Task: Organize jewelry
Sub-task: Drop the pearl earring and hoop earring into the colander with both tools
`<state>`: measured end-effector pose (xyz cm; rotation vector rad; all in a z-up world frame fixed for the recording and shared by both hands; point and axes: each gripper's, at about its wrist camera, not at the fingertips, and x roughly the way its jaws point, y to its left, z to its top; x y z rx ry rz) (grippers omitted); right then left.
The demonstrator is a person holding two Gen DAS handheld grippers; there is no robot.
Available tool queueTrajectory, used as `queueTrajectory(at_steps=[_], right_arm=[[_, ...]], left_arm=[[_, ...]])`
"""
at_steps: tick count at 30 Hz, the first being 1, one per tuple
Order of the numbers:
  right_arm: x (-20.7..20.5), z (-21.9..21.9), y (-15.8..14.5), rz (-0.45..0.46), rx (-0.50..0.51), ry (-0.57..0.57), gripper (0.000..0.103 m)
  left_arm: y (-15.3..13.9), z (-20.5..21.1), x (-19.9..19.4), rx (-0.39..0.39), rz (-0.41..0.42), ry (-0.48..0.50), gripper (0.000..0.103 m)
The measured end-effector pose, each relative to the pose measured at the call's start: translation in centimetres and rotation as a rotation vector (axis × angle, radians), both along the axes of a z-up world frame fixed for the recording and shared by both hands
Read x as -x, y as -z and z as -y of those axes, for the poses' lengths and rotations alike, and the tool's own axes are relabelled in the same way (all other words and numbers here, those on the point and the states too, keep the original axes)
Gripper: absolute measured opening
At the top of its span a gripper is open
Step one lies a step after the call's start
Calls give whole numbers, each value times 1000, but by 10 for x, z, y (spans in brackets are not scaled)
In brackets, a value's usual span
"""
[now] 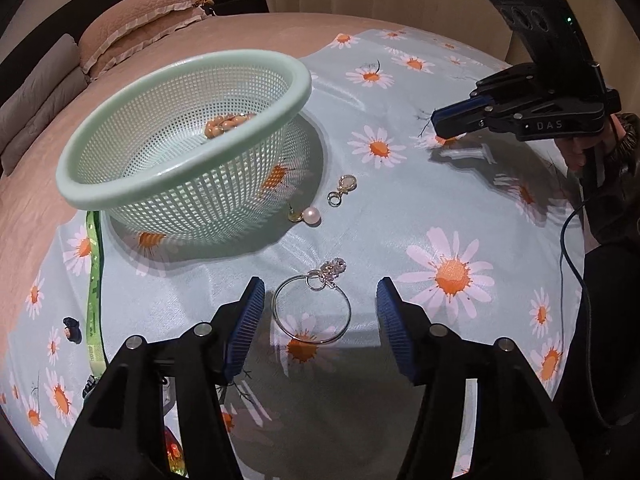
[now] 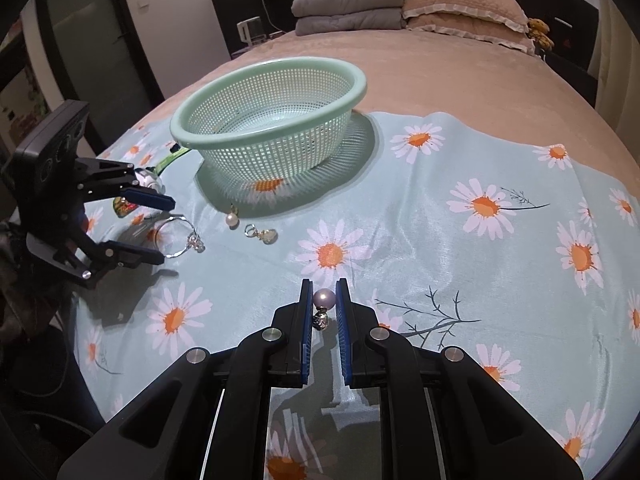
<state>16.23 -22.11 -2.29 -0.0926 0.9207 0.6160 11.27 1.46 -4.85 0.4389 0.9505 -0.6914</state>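
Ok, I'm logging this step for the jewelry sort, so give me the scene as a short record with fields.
surface: daisy-print cloth on a bed
container: green mesh basket, orange beads inside
left gripper: open, around silver bangle
right gripper: shut on lilac pearl earring
loose on cloth: white pearl earring, gold clasp charm
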Motion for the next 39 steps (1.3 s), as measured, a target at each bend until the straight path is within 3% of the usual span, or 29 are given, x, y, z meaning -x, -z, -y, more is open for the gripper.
queueTrajectory(at_steps=[3, 5, 14, 23, 30, 37, 39], right_arm=[[0, -1, 0, -1, 1, -7, 11], [0, -1, 0, -1, 0, -5, 11], [5, 1, -12, 16, 5, -6, 11], [9, -14, -69, 127, -18, -39, 11], [-14, -47, -110, 213, -25, -112, 11], [-63, -70, -117, 227, -52, -131, 12], [-75, -77, -108, 203, -86, -159, 19]], left_arm=[[13, 1, -5, -32, -33, -2, 57], [12, -1, -5, -27, -46, -7, 45], [4, -4, 2, -19, -51, -46, 44], [-44, -11, 12, 1, 61, -89, 44], [-88, -9, -15, 40, 166, -96, 44], [-88, -11, -55, 58, 171, -109, 46], [-81, -11, -59, 46, 177, -131, 52]])
